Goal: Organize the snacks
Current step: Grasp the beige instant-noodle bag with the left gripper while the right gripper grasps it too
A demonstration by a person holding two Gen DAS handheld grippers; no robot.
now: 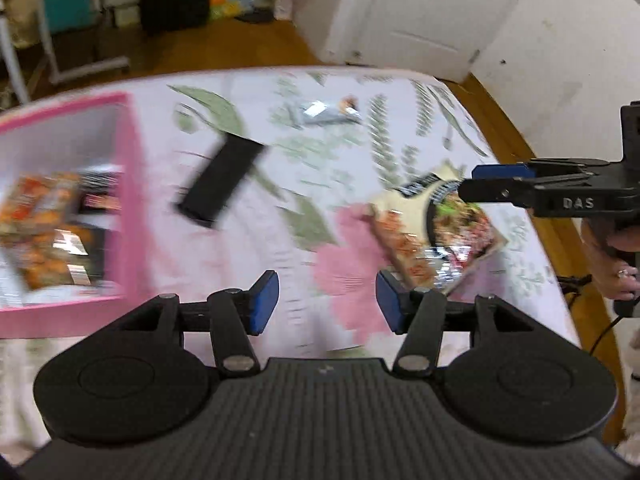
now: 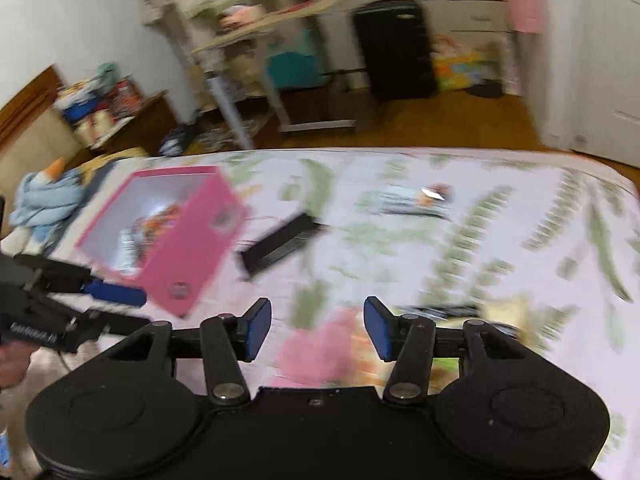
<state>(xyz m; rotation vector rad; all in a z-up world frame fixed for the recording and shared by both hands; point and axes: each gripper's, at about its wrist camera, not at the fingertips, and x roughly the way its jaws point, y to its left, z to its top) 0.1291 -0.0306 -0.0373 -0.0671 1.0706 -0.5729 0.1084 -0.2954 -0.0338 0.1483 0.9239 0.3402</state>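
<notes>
Both tongs stand spread with nothing between their blue pads. From the left wrist view, the left tongs (image 1: 327,302) hover above the flower-printed cloth-covered table (image 1: 280,152). A pink open-topped box (image 1: 130,200) sits at the table's left edge, with orange snack packets (image 1: 38,232) and dark packets inside. A black rectangular bar-shaped packet (image 1: 220,182) lies near the middle of the table, well apart from the box. A grey shiny wrapped snack (image 1: 326,112) lies toward the far edge. A large pictured snack packet showing a dark bowl of food (image 1: 444,232) lies toward the right edge, just ahead of the left tongs' right pad. The right tongs (image 1: 476,186) reach in from the right side above that packet; seen side-on here, its fingers lie nearly in line. From the right wrist view, the right tongs (image 2: 317,330) hang open over the table's near part, blurred. The left tongs (image 2: 120,308) enter from the left, just beside the pink box's near corner. The black packet lies between the box and the grey snack.
</notes>
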